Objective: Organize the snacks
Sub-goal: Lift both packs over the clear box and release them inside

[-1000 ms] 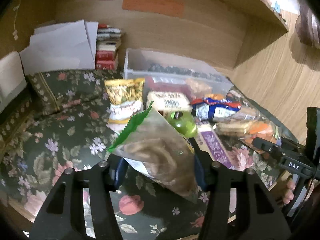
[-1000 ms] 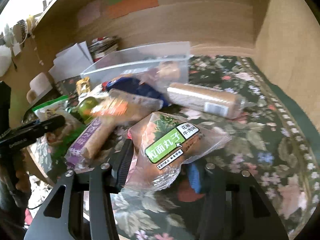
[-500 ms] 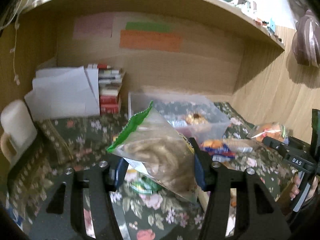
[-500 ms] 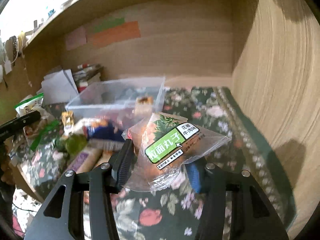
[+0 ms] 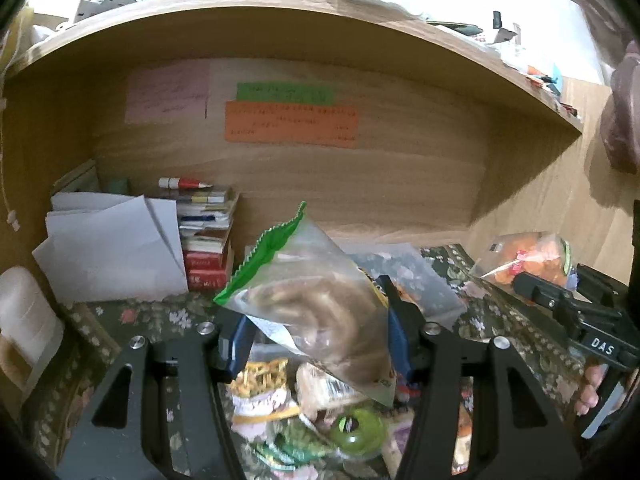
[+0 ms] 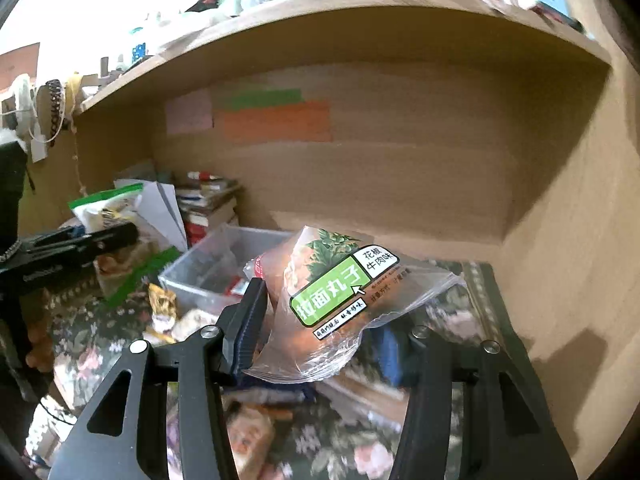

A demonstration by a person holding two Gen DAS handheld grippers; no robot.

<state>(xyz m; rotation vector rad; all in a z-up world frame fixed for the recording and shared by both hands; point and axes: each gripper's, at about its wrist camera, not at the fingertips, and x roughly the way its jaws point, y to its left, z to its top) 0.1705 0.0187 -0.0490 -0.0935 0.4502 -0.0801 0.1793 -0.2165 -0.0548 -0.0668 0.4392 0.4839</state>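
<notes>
My left gripper [image 5: 318,340] is shut on a clear green-edged snack bag [image 5: 316,300] of brown pieces, held up above the snack pile [image 5: 320,412]. My right gripper [image 6: 320,340] is shut on a clear bag with a green label [image 6: 332,292] holding orange-brown balls. Both are raised over the floral cloth [image 6: 88,344]. A clear plastic bin [image 6: 212,264] stands behind them; it also shows in the left wrist view [image 5: 412,276]. The right gripper with its bag appears in the left wrist view [image 5: 532,264], the left gripper with its bag in the right wrist view [image 6: 104,216].
Loose snacks lie on the cloth, among them a green round item [image 5: 356,428] and a yellow packet [image 5: 260,380]. Stacked books [image 5: 208,236] and white papers [image 5: 112,248] stand at the back left. A wooden shelf [image 5: 320,24] overhangs; a wooden side wall [image 6: 568,240] is at the right.
Both grippers have lifted and tilted up with their bags, so the snack pile has dropped low in view and the shelf and back wall now fill the frames.
</notes>
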